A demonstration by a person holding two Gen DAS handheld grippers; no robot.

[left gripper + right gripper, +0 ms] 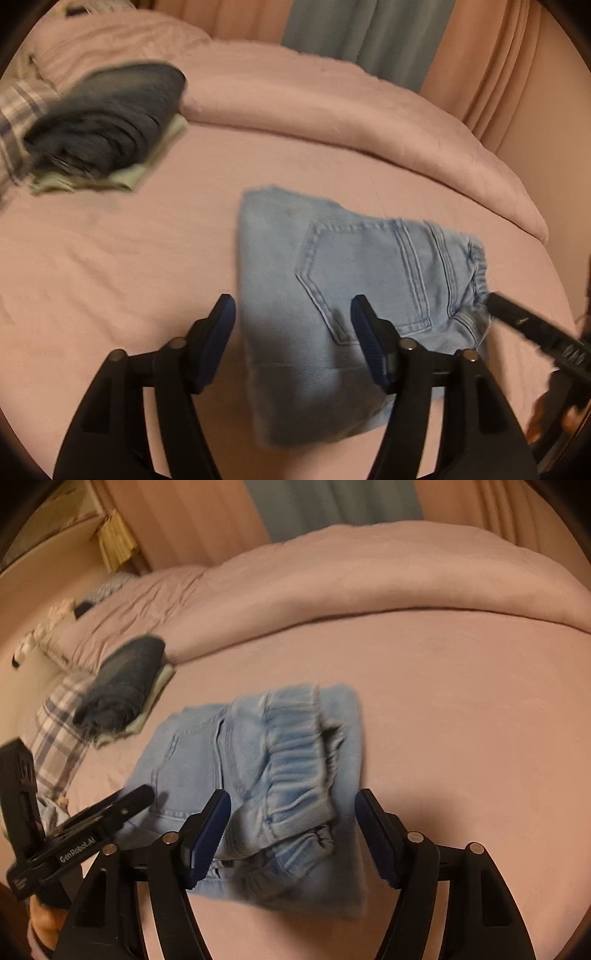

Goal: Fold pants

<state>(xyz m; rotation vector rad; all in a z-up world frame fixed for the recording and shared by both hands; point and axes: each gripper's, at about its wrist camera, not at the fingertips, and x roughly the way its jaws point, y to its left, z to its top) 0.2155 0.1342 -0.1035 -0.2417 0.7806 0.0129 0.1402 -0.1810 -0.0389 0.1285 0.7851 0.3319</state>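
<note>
Light blue pants (354,280), folded, flat on pink bed sheet (110,258). Left gripper (291,332): jaws wide, nothing gripped. Right gripper (291,827): jaws wide, straddling waistband, ungripped. Dark folded clothes (107,118) well apart, near pillow.

Open sheet (461,709) right of jeans (258,768); dark stack (107,118) far left

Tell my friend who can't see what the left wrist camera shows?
Folded light blue jeans lie on a pink bed, back pocket up, with the open left gripper just above them. A pile of dark folded clothes sits further back.
</note>
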